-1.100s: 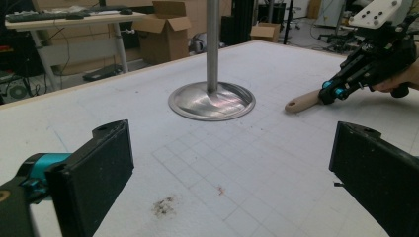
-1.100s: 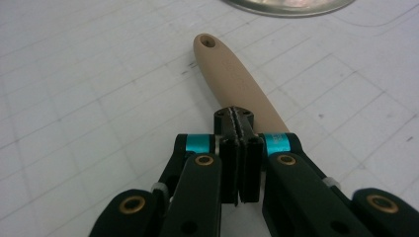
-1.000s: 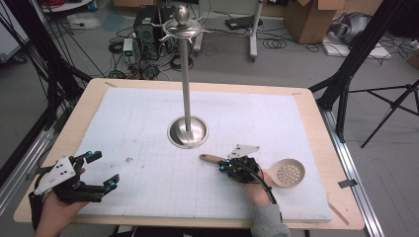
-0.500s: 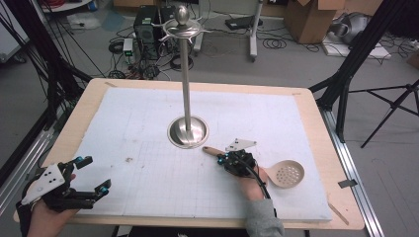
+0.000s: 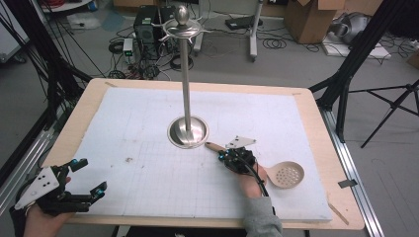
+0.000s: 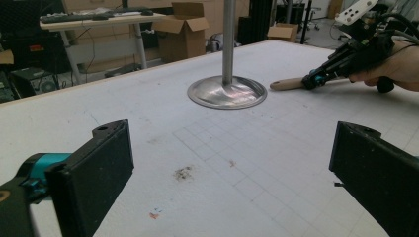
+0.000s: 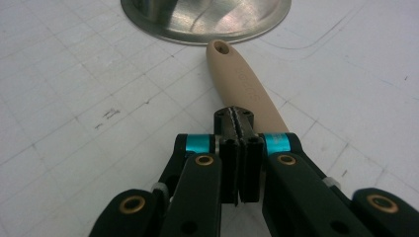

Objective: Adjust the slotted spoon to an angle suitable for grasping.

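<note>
A beige slotted spoon [image 5: 288, 174] lies on the white mat to the right of the metal stand's round base [image 5: 188, 132], its handle [image 7: 242, 84] pointing at the base. My right gripper [image 7: 239, 116] sits over the handle with its jaws pressed together and nothing visible between them; the handle runs beneath the tips. In the high view the right gripper [image 5: 223, 157] covers the middle of the spoon. My left gripper [image 5: 90, 175] is open at the mat's near left corner, empty. In the left gripper view, the left gripper [image 6: 232, 163] faces the base [image 6: 227, 92] and the far-off right gripper [image 6: 312, 81].
The stand's tall pole [image 5: 186, 74] rises from the base and ends in hooked arms at the top. The mat lies on a wooden table [image 5: 316, 123]. Boxes, cables and tripod legs crowd the floor beyond the table.
My left gripper has drawn back toward the near left corner of the table. The right gripper has edged slightly toward the stand over the spoon handle.
</note>
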Demonstrator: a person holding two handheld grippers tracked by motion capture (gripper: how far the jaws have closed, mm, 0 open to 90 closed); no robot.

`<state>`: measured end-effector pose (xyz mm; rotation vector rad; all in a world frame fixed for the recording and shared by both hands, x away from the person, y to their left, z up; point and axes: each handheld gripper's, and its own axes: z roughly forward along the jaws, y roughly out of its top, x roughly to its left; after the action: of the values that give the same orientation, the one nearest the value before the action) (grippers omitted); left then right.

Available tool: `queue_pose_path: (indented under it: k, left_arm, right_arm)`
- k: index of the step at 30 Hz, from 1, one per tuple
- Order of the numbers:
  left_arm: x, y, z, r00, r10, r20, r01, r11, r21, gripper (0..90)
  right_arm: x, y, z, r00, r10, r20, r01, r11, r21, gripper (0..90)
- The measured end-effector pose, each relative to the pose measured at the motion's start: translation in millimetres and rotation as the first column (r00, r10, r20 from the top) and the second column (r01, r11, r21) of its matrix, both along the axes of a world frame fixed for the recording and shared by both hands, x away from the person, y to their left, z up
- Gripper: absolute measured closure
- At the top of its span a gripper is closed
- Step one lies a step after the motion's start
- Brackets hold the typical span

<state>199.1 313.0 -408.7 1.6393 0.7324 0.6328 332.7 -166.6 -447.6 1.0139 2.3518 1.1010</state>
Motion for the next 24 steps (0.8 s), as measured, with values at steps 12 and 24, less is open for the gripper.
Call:
queue_pose_path:
  k: [12,24]
  left_arm:
    - [3.0,2.2,0.2,1.0,0.006,0.0,-0.006,0.9999,-0.01,3.7]
    - [14.2,-5.2,-1.5,0.9997,-0.025,-0.01,0.024,0.9996,-0.012,3.7]
  right_arm:
    - [-13.0,-3.4,22.7,0.9979,0.049,0.042,-0.051,0.9975,0.049,89.7]
    - [-21.4,-23.5,38.2,0.9955,0.088,0.036,-0.088,0.996,0.015,70.1]
